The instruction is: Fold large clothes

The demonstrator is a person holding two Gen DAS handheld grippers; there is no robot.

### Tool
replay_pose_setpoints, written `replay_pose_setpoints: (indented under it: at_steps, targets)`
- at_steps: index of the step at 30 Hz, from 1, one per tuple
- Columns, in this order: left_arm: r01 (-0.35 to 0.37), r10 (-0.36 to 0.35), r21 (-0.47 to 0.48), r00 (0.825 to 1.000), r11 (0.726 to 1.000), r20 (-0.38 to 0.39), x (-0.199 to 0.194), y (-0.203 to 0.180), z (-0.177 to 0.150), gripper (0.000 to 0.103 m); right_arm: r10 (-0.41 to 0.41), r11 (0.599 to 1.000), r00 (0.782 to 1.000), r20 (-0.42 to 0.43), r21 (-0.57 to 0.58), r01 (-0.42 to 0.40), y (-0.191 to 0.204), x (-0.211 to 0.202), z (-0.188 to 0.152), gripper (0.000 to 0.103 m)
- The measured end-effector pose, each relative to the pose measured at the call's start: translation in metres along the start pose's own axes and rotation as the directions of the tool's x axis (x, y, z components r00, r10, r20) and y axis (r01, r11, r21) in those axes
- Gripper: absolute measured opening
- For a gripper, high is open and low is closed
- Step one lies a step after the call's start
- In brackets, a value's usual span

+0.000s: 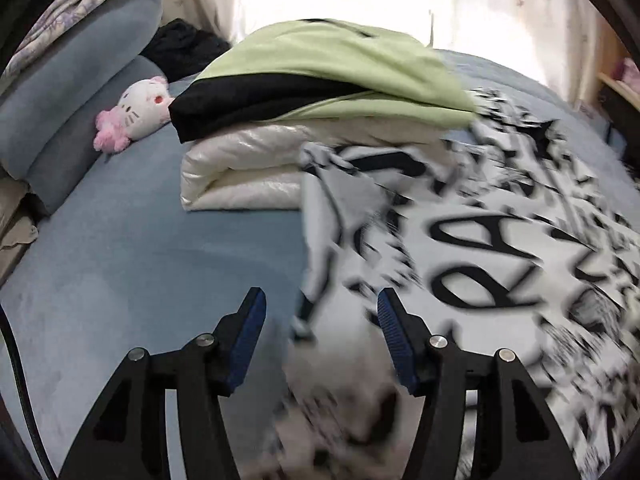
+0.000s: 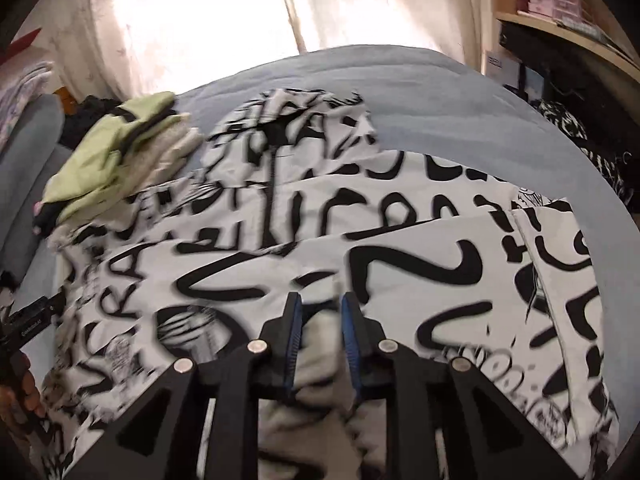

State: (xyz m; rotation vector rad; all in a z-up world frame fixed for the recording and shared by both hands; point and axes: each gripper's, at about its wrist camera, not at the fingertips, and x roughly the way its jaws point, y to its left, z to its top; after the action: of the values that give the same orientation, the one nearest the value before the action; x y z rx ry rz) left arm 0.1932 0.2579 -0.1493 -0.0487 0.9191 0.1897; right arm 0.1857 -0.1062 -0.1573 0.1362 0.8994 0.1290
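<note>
A large white garment with black graffiti print (image 1: 500, 240) lies spread over the blue bed (image 1: 140, 240); it fills most of the right wrist view (image 2: 360, 220). My left gripper (image 1: 320, 296) is open above the garment's blurred left edge, and its pads touch no cloth. My right gripper (image 2: 321, 298) has its jaws narrow, with a bunch of the garment's pale cloth filling the gap between the blue pads (image 2: 294, 332). At the left edge of the right wrist view a hand (image 2: 24, 392) holds the other gripper.
At the back of the bed sits a folded stack: a green-and-black garment (image 1: 320, 68) (image 2: 112, 156) on a shiny white padded one (image 1: 240, 172). A pink-and-white plush toy (image 1: 136, 108) and blue pillows (image 1: 60, 100) lie at the left. A wooden shelf (image 2: 560, 28) stands at the right.
</note>
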Motion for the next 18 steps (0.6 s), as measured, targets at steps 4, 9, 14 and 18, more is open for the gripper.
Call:
replay_pose_setpoints:
  at_steps: [4, 9, 14, 18]
  targets:
    - [0.109, -0.108, 0.008, 0.994, 0.994, -0.029, -0.026, -0.024, -0.023, 0.055, 0.139, 0.989, 0.989, -0.057, -0.043, -0.141, 0.044, -0.008, -0.015, 0.021]
    - [0.172, -0.173, -0.022, 0.978, 0.985, -0.114, -0.021, -0.066, -0.050, 0.044, 0.229, 0.961, 0.961, -0.153, -0.122, -0.248, 0.097, 0.003, -0.040, 0.021]
    - [0.082, -0.077, 0.029, 0.985, 0.996, -0.152, 0.000, -0.070, -0.070, 0.044, 0.149, 0.967, 0.967, -0.208, -0.173, -0.186, 0.098, 0.026, -0.055, 0.017]
    - [0.019, -0.015, 0.029, 0.992, 0.999, -0.129, -0.004, -0.039, -0.066, 0.041, -0.058, 0.987, 0.992, -0.108, -0.158, 0.041, 0.050, 0.019, -0.042, 0.018]
